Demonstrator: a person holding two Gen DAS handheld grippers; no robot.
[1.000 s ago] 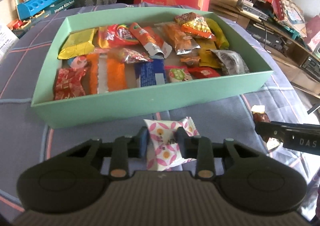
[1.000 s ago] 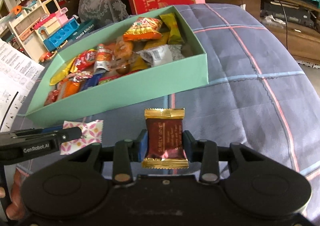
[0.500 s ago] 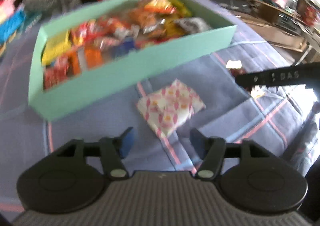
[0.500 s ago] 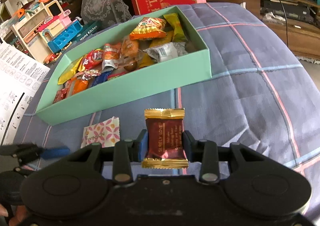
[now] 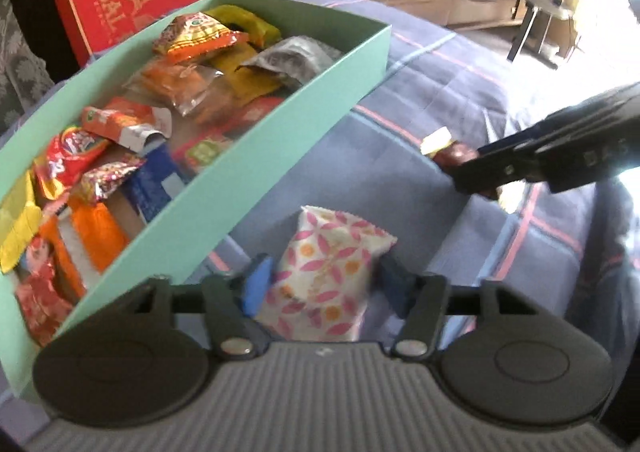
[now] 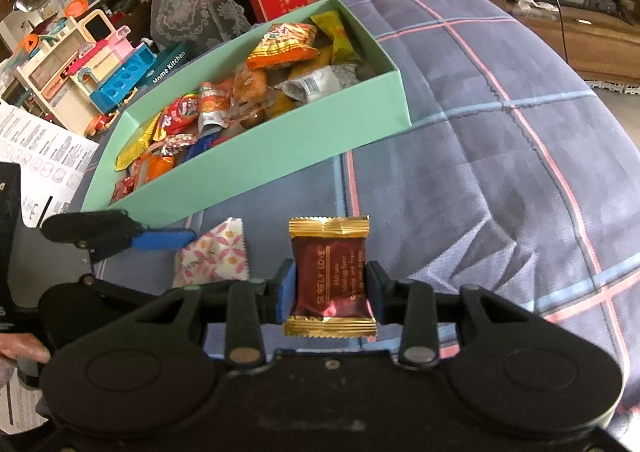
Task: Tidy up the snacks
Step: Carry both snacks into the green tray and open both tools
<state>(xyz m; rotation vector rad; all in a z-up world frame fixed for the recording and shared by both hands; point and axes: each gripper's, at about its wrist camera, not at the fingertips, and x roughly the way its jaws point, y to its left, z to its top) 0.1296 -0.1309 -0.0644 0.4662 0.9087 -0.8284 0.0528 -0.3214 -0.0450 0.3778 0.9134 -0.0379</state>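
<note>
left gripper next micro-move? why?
Probably close the left gripper on the pink-patterned packet: the packet sits between its open fingers on the cloth, outside the green box. The right gripper already clamps the maroon packet.

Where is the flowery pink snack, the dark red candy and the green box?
flowery pink snack [image 5: 328, 276]: left wrist view, middle of the wrapper.
dark red candy [image 6: 330, 278]: right wrist view, centre of the red wrapper face.
green box [image 6: 256, 167]: right wrist view, its near outer wall.
</note>
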